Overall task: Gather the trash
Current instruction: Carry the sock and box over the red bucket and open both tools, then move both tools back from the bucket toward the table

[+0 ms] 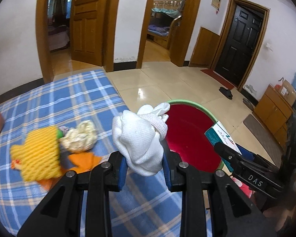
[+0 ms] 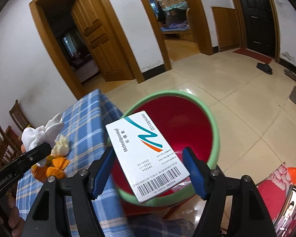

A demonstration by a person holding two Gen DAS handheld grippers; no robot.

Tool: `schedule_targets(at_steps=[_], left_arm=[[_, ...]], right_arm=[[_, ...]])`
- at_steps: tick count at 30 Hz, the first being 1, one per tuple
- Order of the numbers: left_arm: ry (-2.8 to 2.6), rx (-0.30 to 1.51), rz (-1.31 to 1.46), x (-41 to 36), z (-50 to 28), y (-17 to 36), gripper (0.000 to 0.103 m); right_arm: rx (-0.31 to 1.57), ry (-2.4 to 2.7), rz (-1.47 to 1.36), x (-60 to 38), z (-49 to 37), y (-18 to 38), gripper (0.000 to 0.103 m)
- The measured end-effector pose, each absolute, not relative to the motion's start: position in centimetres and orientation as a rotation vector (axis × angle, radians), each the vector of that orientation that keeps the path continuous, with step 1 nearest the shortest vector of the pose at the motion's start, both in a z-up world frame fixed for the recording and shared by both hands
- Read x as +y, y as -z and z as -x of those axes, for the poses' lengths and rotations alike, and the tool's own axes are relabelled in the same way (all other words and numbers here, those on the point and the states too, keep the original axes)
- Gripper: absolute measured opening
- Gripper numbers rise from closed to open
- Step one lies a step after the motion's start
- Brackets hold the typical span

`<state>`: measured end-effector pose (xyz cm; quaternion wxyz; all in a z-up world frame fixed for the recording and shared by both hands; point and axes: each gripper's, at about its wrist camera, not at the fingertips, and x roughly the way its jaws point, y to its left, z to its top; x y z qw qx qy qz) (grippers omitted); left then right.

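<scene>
My left gripper (image 1: 144,154) is shut on a crumpled white cloth (image 1: 140,136), held above the table edge beside the red bin with a green rim (image 1: 189,138). My right gripper (image 2: 148,158) is shut on a white medicine box (image 2: 146,154), held over the bin's opening (image 2: 215,126). The box also shows in the left wrist view (image 1: 221,136), and the cloth in the right wrist view (image 2: 41,134). On the blue plaid tablecloth (image 1: 59,96) lie a yellow foam fruit net (image 1: 39,154), a crumpled cream paper wad (image 1: 80,136) and orange peel (image 1: 84,160).
The bin stands on the tiled floor (image 1: 157,85) at the table's right edge. Wooden chairs (image 2: 2,136) stand left of the table. A phone (image 2: 292,203) lies on a red surface at lower right. Slippers (image 1: 226,91) and a wooden cabinet (image 1: 274,112) are farther off.
</scene>
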<state>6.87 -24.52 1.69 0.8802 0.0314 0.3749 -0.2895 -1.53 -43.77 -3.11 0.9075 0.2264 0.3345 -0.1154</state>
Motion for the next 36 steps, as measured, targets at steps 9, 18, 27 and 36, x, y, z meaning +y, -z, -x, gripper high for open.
schedule_targets(at_steps=[9, 18, 27, 36], left_arm=[[0.648, 0.824, -0.109, -29.2, -8.5, 0.5, 0.030], [0.665, 0.868, -0.145, -31.8, -9.7, 2.3, 0.030], [0.647, 0.867, -0.134, -31.6, -9.9, 2.3, 0.055], [0.624, 0.853, -0.109, -30.3, -9.8, 1.3, 0.055]], right_arm=[[0.709, 0.308, -0.510, -46.5, 0.9, 4.6, 0.073], [0.725, 0.339, -0.519, -47.9, 0.8, 5.4, 0.073], [0.737, 0.337, -0.522, -48.2, -0.1, 5.9, 0.073], [0.725, 0.327, -0.530, -48.1, 0.1, 5.6, 0.075]])
